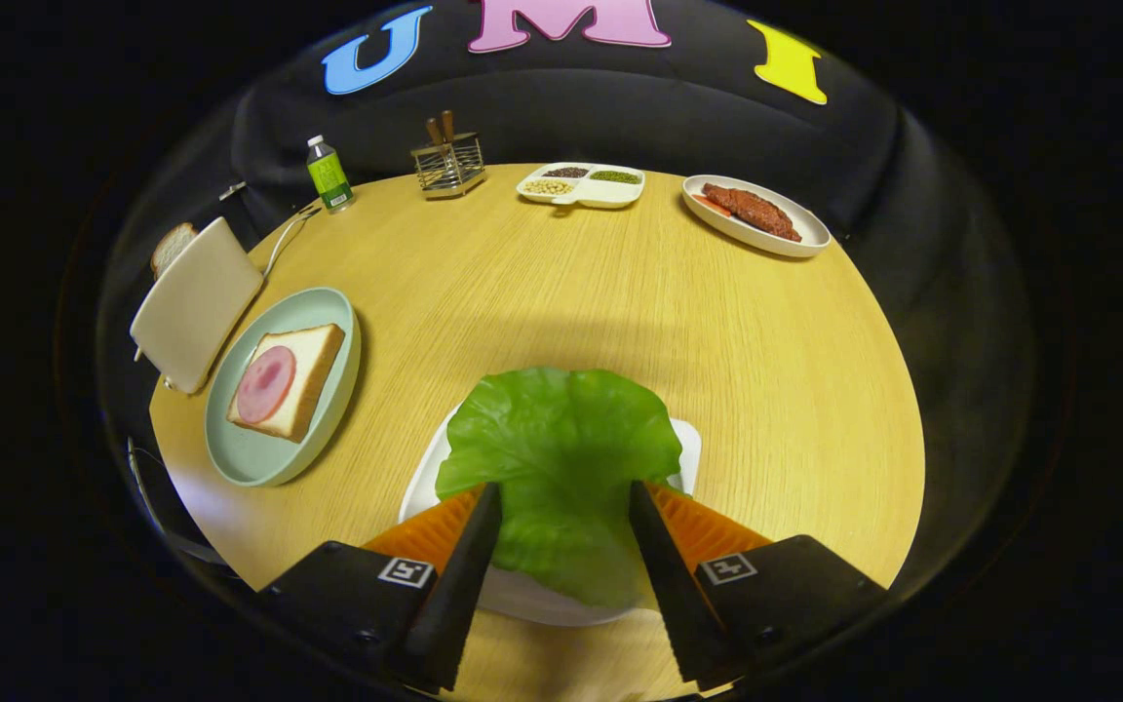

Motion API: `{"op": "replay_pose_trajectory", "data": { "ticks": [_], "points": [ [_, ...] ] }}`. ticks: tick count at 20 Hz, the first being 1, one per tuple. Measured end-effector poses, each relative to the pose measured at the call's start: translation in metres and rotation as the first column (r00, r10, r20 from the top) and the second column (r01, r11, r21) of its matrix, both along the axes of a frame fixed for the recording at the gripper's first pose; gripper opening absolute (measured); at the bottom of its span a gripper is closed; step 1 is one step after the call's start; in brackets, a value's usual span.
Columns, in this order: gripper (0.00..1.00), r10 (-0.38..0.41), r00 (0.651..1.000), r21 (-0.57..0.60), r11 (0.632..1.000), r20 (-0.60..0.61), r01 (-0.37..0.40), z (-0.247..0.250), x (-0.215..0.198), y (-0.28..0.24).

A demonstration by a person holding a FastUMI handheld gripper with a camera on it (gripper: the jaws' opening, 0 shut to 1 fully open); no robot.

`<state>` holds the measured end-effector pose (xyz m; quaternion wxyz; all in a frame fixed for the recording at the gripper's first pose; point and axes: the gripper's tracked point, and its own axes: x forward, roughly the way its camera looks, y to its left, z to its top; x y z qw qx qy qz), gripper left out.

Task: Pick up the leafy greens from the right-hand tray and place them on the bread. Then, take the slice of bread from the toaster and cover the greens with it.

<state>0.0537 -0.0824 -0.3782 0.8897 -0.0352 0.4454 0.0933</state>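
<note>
The gripper (pixel 563 497) had its two fingers spread, one on each side of the single lettuce leaf (pixel 559 458), which lay between and just ahead of them; whether either finger touched the leaf could not be told. The leaf rested on a white tray (pixel 688 450) at the lower centre of the frame, covering most of it. To the left, a pale green plate (pixel 259 458) held one slice of bread (pixel 313 366) topped with one round of ham (pixel 265 383). Just beyond that plate stood the toaster (pixel 193 304), with one bread slice (pixel 172 246) rising from it. Along the far edge of the round wooden table (pixel 542 292) were one green bottle (pixel 329 175), a wire rack (pixel 448 163), a divided dish (pixel 581 184) with three fillings of beans and grains, and an oval plate (pixel 795 242) of reddish meat (pixel 751 210)
</note>
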Motion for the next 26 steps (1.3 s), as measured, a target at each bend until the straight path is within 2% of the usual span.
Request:
{"op": "replay_pose_trajectory", "data": {
  "ticks": [1, 3, 5, 6, 9, 10, 11, 12, 13, 15, 19, 26],
  "points": [
    [0.78, 0.004, 1.000, -0.003, 1.000, 0.000, -0.004, -0.001, 0.001, 0.000],
    [0.78, 0.008, 1.000, 0.002, 1.000, -0.004, -0.008, 0.000, 0.001, 0.001],
    [0.66, 0.011, 1.000, -0.003, 1.000, -0.003, -0.011, 0.000, 0.001, 0.001],
    [0.66, 0.022, 1.000, 0.001, 1.000, 0.000, -0.022, 0.000, 0.001, 0.004],
    [0.31, 0.026, 1.000, -0.005, 1.000, 0.004, -0.026, -0.001, 0.002, 0.001],
    [0.31, 0.033, 0.999, -0.006, 0.999, 0.001, -0.033, -0.001, 0.003, 0.002],
    [0.26, 0.021, 1.000, -0.006, 1.000, 0.004, -0.021, 0.000, 0.004, -0.001],
    [0.15, 0.021, 1.000, -0.005, 1.000, 0.002, -0.021, 0.000, 0.005, 0.000],
    [0.11, 0.022, 1.000, -0.007, 1.000, 0.005, -0.022, 0.000, 0.005, 0.000],
    [0.06, 0.027, 1.000, -0.009, 1.000, 0.002, -0.027, 0.001, 0.005, 0.002],
    [0.05, -0.002, 1.000, 0.012, 1.000, -0.030, 0.002, 0.006, 0.004, 0.003],
    [0.05, -0.068, 0.997, 0.019, 0.998, 0.048, 0.067, 0.059, 0.011, 0.018]
  ]
}}
